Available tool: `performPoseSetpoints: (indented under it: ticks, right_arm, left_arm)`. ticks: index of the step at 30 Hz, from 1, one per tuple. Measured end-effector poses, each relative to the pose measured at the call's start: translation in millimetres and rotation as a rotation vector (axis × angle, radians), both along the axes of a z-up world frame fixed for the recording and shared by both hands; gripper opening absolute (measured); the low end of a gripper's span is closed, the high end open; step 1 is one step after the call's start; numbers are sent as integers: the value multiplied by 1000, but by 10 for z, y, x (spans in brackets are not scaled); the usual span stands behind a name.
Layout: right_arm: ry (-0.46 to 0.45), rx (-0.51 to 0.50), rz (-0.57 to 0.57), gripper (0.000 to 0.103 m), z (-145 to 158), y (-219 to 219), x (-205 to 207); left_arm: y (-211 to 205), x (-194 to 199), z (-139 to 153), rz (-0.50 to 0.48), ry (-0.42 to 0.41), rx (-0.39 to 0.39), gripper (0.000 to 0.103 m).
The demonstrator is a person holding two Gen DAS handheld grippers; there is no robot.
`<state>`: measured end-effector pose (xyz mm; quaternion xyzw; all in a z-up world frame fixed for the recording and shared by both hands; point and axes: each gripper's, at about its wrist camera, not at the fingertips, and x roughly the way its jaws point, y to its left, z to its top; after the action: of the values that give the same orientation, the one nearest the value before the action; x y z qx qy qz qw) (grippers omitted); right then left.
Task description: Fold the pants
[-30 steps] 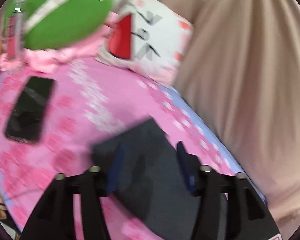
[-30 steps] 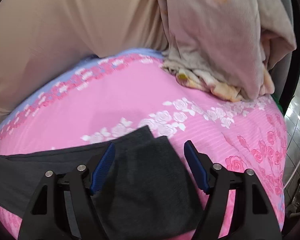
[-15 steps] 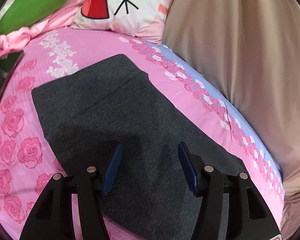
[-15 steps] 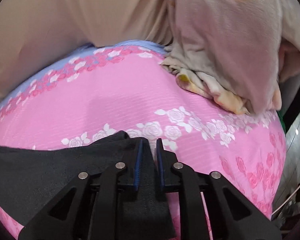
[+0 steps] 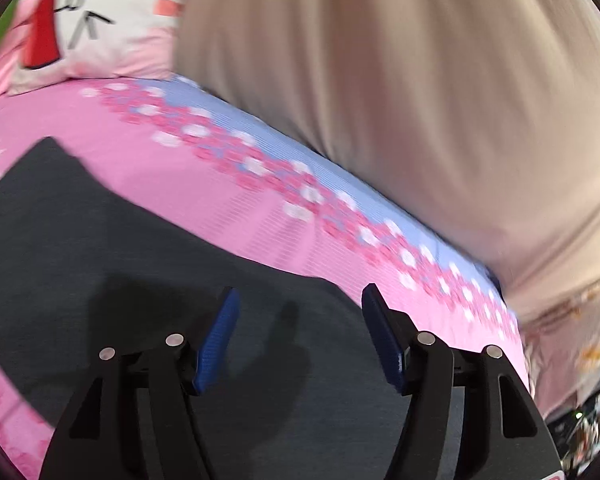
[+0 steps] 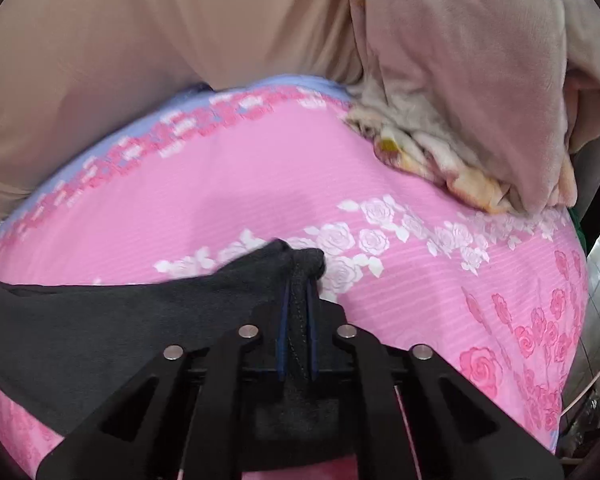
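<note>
Dark grey pants (image 5: 100, 264) lie flat on a pink rose-print bed sheet (image 5: 204, 184). In the left wrist view my left gripper (image 5: 298, 300) hovers over the pants near their far edge, its jaws opening, with nothing pressed between the blue pads (image 5: 220, 332). In the right wrist view my right gripper (image 6: 298, 292) is shut on a bunched end of the pants (image 6: 100, 320), and the fabric pokes out past the fingertips and lifts off the sheet (image 6: 260, 184).
A beige curtain (image 5: 400, 100) hangs along the bed's far side. A cartoon-print pillow (image 5: 100, 20) lies at the upper left of the left wrist view. A heaped floral blanket (image 6: 480, 100) sits at the right end of the bed, with floor beyond.
The right gripper shut on the end of the pants and raised it slightly. The left gripper swept rightward along the pants; the phone and green pillow left its view.
</note>
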<state>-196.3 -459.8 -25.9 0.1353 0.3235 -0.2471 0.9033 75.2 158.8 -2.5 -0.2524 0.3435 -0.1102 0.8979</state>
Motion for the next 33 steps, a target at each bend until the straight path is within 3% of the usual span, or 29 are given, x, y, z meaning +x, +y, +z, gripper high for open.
performPoseSetpoints:
  ticks: [4,6,7,11,13,16,19,28,33]
  right_arm:
    - [-136,-120,72,7,637,357,-135]
    - [-153,-157,94,7,809,370,-39]
    - [-128,-155,93,9,776,296,62]
    - [117,-27,-40,19,55,-243,280]
    - [36,40,-75,20,-23,-275,-31]
    - [-73,156,-108,33,-108,-143,-602]
    - [-58,207,-98,33,-265,32,-900]
    - [1,144,-57,33,-312,120,-603]
    - [57,126,-54,43,-333,57,-395]
  left_arm:
    - [-183,61,-111,-20,10,-6,61]
    - [-271,59,-179,-30,23,-23,62]
    - [-303,40,-196,-37,25,-27,62]
    - [-478,-44,-240,-69,37,-33,62]
    - [-556,-94,-261,-93,44,-27,62]
    - [-653,-163,-270,-127,17,-23,62]
    - [-735,-235,-297,-150,-34,-49,62]
    - [-921,-309,-415,-160,-31,-20,69]
    - [-866,-300,-434,-152,-31,-53,69]
